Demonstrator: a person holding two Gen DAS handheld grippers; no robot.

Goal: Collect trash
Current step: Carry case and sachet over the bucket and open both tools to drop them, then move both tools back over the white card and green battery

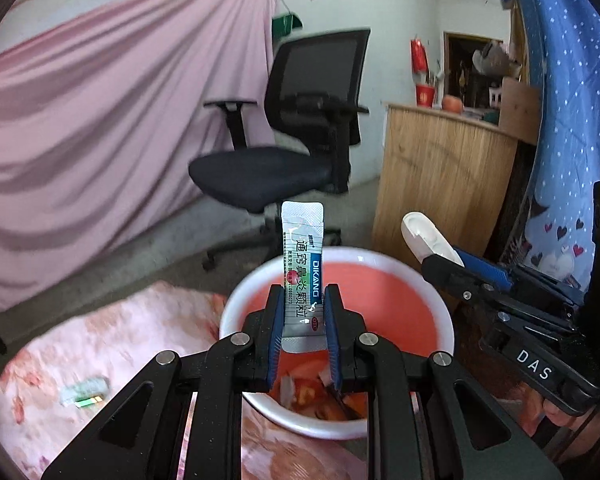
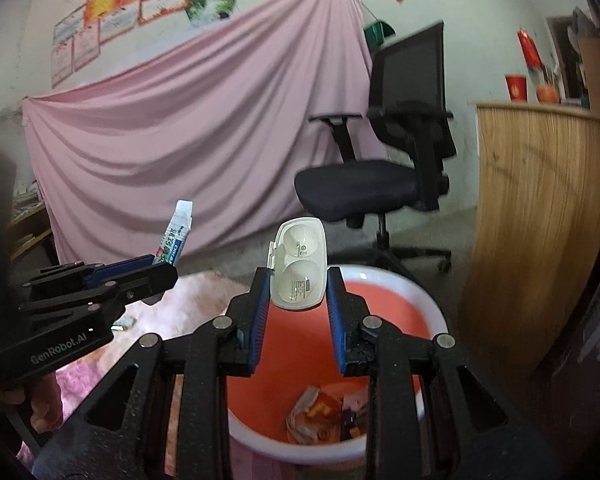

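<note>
The left gripper (image 1: pixel 303 316) pinches a medicine sachet (image 1: pixel 302 268) upright at frame centre, poised above the pink bin (image 1: pixel 440 304) for dropping; the right gripper (image 2: pixel 298 300) likewise clamps a white plastic case (image 2: pixel 300 264) over the same bin's mouth.

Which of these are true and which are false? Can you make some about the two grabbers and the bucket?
1. The left gripper is holding a silver packet. True.
2. The right gripper is empty. False: it is clamped on a white plastic case.
3. The bucket is blue inside. False: it is orange-red inside with a white rim.
4. There is already trash at the bottom of the bucket. True.
5. The office chair is pink. False: it is black; the big draped cloth behind it is pink.
</note>
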